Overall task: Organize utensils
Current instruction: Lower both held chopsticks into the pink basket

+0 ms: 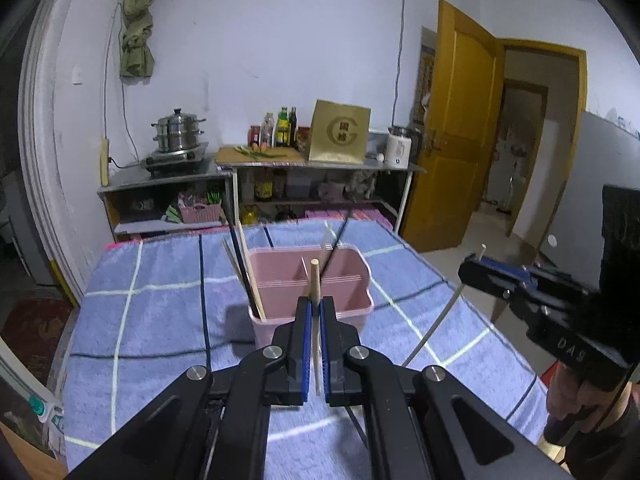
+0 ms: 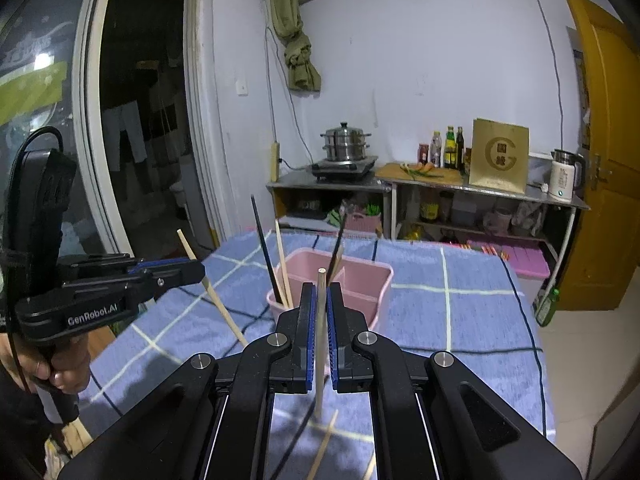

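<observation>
My left gripper clamped on a wooden chopstick, my right gripper clamped on a pale chopstick, pink divided utensil bin ahead on blue checked cloth.

Checked cloth w/ pink bin

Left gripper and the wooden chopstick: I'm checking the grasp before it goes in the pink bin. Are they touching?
Touching. The left wrist view shows the left gripper with its blue pads closed on the wooden chopstick, which stands upright between them.
</observation>
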A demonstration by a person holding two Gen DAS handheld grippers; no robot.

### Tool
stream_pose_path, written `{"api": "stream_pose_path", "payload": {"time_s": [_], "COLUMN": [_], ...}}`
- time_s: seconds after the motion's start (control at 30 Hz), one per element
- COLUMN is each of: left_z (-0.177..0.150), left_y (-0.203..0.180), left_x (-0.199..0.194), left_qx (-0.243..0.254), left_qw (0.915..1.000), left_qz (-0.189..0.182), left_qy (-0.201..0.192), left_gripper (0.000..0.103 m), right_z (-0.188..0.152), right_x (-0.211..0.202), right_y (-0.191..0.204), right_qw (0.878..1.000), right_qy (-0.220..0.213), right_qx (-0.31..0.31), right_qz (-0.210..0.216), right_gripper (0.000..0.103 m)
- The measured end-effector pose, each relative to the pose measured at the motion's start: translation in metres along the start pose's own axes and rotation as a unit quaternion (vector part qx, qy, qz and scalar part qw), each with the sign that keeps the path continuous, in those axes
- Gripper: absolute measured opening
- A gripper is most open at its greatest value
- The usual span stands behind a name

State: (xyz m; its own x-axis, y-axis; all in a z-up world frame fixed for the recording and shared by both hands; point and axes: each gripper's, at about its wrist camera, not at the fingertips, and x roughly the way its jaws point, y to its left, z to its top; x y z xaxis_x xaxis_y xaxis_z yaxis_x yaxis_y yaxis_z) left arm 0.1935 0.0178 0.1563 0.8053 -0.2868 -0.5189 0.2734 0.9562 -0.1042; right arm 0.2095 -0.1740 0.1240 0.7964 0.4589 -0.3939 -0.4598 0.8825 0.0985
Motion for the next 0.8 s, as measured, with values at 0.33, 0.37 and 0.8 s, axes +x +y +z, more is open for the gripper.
{"api": "stream_pose_path", "payload": {"time_s": [0.33,0.37,0.8], "left_z": [0.061,0.065,0.075], "left_y": [0.020,0.022,0.046], "left_x": [0.001,0.002,0.047], "left_qx": [-0.019,-0.020,-0.029], "left_qw": [0.9988,0.9986,0.9981], "left_qz": [0.009,0.010,0.021], "left_qy": [-0.045,-0.048,-0.049], "left_gripper": [0.004,0.004,0.004], "right_z": [0.043,0.045,0.060], "right_x": [0.014,0.015,0.059], "right_y": [0.009,0.009,0.009], "right_qw": [0.999,0.999,0.998], "right_qy": [-0.045,-0.048,-0.063], "right_qx": [-0.002,-0.002,0.011], "right_qz": [0.013,0.014,0.018], "right_gripper": [0.005,0.005,0.005]}}
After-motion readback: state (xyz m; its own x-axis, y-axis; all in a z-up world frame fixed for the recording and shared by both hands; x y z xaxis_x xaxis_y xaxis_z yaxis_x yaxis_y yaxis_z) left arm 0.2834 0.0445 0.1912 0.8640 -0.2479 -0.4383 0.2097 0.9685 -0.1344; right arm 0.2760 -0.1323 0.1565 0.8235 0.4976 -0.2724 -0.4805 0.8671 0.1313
